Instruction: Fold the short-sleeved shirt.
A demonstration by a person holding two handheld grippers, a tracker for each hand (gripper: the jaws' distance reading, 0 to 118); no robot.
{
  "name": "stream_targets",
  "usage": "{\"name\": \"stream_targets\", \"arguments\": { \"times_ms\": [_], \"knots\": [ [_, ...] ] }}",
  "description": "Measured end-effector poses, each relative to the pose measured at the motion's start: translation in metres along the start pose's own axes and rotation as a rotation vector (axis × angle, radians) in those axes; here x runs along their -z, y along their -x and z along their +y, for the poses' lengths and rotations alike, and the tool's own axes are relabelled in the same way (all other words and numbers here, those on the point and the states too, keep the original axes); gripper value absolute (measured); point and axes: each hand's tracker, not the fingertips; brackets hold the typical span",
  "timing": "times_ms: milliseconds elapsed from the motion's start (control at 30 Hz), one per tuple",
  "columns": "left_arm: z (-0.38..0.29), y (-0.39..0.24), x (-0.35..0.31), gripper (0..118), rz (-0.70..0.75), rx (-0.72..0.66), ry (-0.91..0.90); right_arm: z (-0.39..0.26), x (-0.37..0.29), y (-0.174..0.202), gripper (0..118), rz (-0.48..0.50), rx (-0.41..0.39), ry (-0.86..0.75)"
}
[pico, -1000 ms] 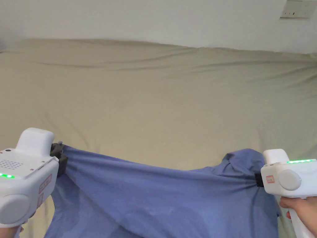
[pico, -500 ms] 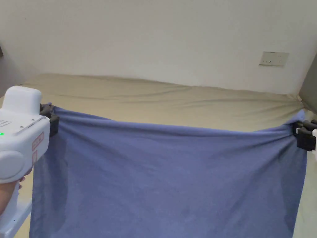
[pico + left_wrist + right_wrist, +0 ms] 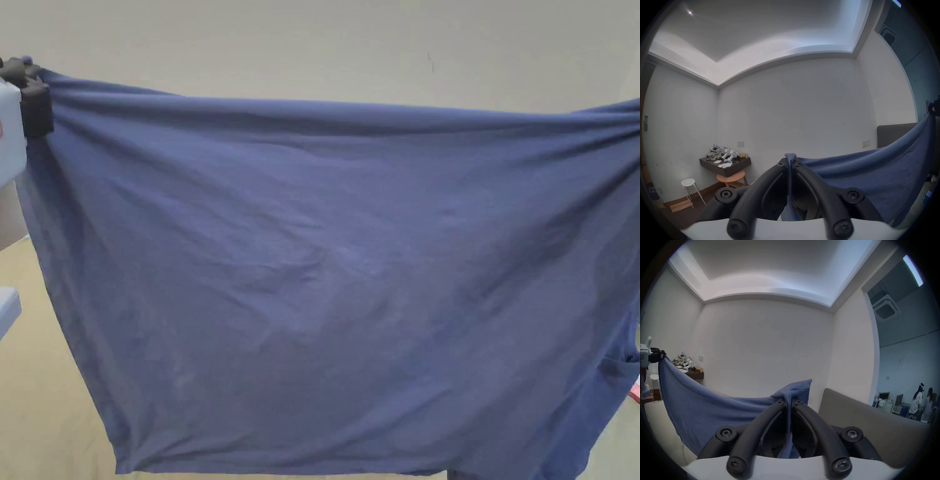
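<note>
Left tool (image 3: 790, 164) and right tool (image 3: 787, 401) each clamp shirt (image 3: 337, 281) corner; shirt hangs spread.

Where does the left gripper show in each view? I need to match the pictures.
Head view: left gripper at the upper left edge, clamped on the shirt corner.
Left gripper view: bottom centre, its own jaws shut on a fold of shirt.
Right gripper view: far left edge, holding the shirt's far corner.
Shared landmark: the shirt's taut top edge.
</note>
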Motion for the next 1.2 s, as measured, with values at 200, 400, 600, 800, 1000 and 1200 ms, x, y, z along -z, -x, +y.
{"name": "stream_targets", "arguments": {
  "times_ms": [200,400,600,800,1000,1200],
  "knots": [
    [0.042,0.002,0.016,0,-0.011,-0.007,-0.034,0.035,0.012,-0.007,6,-0.035,-0.011,-0.044],
    [0.054,0.0,0.077,0,-0.009,-0.011,0.006,0.055,0.055,-0.003,6,-0.054,-0.038,-0.057],
    [0.06,-0.015,0.133,0,0.004,0.019,0.032,0.053,0.115,0.002,6,-0.097,-0.068,-0.062],
    [0.058,-0.027,0.187,0,0.011,0.022,0.072,0.039,0.182,0.005,6,-0.107,-0.079,-0.036],
    [0.04,-0.042,0.231,0,0.027,0.056,0.099,0.017,0.239,0.016,6,-0.115,-0.107,-0.018],
    [0.026,-0.045,0.273,0,0.029,-0.004,0.133,-0.002,0.282,0.028,6,-0.113,-0.128,0.0]
  ]
}}
